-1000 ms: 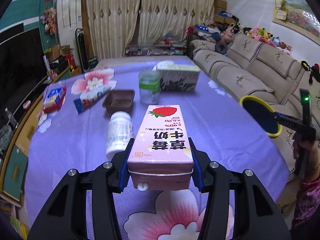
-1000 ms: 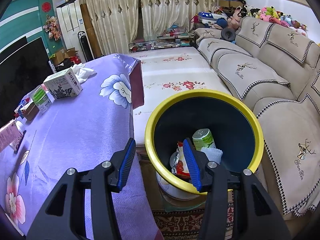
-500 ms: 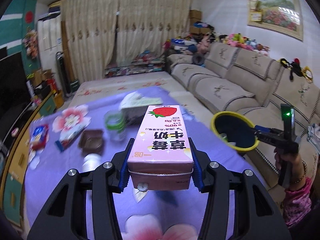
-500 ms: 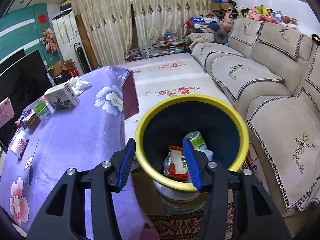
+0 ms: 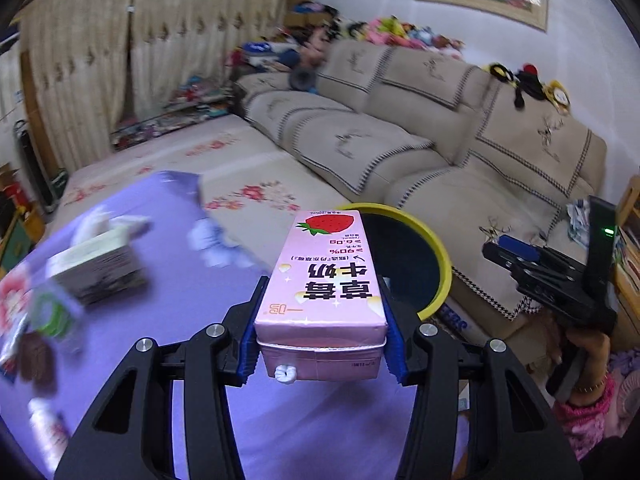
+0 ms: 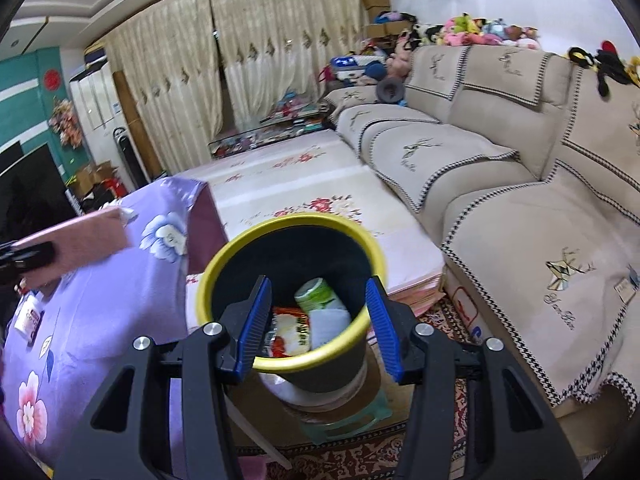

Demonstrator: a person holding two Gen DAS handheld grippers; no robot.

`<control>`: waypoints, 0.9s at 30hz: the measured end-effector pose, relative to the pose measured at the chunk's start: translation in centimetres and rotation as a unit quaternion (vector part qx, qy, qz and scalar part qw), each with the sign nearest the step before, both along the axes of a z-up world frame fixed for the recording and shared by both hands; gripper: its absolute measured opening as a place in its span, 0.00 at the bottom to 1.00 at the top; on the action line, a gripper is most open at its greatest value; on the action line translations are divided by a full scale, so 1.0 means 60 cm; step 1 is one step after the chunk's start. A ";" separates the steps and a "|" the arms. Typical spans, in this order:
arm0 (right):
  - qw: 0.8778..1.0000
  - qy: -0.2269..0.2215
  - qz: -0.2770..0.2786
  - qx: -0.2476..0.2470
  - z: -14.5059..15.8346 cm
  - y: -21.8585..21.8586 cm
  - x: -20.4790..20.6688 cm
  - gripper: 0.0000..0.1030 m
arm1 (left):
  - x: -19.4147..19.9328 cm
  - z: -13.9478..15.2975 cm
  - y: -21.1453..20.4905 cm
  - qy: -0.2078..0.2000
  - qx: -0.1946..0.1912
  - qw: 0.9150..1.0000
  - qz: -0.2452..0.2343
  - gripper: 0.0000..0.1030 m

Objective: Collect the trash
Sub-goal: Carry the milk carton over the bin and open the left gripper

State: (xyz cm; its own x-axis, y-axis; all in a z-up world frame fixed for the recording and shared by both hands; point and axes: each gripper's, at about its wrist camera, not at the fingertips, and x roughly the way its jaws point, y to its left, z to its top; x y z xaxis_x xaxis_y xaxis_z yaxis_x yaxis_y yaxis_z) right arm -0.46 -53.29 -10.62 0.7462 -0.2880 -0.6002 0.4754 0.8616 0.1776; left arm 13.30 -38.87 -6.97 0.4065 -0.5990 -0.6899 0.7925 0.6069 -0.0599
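Note:
My left gripper (image 5: pixel 322 334) is shut on a pink strawberry milk carton (image 5: pixel 326 276), held in the air over the table's right edge, its far end in front of the yellow-rimmed black bin (image 5: pixel 416 256). In the right wrist view the carton (image 6: pixel 76 240) enters from the left, blurred. My right gripper (image 6: pixel 316 320) is open and empty, above the near rim of the bin (image 6: pixel 288 228), which holds a red snack wrapper (image 6: pixel 292 334), a green-white cup (image 6: pixel 318 294) and white tissue. The right gripper also shows in the left wrist view (image 5: pixel 548 276).
The purple flowered tablecloth (image 5: pixel 192 280) carries a tissue box (image 5: pixel 96 264), a green-lidded cup (image 5: pixel 52 316), a brown tray (image 5: pixel 36 356) and a white bottle (image 5: pixel 48 428). A beige sofa (image 6: pixel 500 168) stands right of the bin. A low floral platform (image 6: pixel 304 184) lies behind it.
My left gripper has lifted the carton off the table and swung it right, towards the bin. My right gripper has let go of the bin's rim and opened wide.

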 end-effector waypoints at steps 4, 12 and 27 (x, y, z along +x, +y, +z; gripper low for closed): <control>1.000 -0.001 -0.012 0.008 -0.006 -0.022 -0.017 0.46 | 0.014 -0.034 -0.085 0.016 0.013 1.000 -0.017 0.48; 0.999 -0.003 -0.026 0.021 -0.018 -0.049 -0.036 0.46 | 0.049 -0.094 -0.217 0.036 0.036 0.998 -0.027 0.48; 0.999 -0.008 -0.003 0.032 -0.020 -0.027 -0.026 0.49 | -0.002 0.009 -0.040 -0.022 -0.033 0.999 0.030 0.88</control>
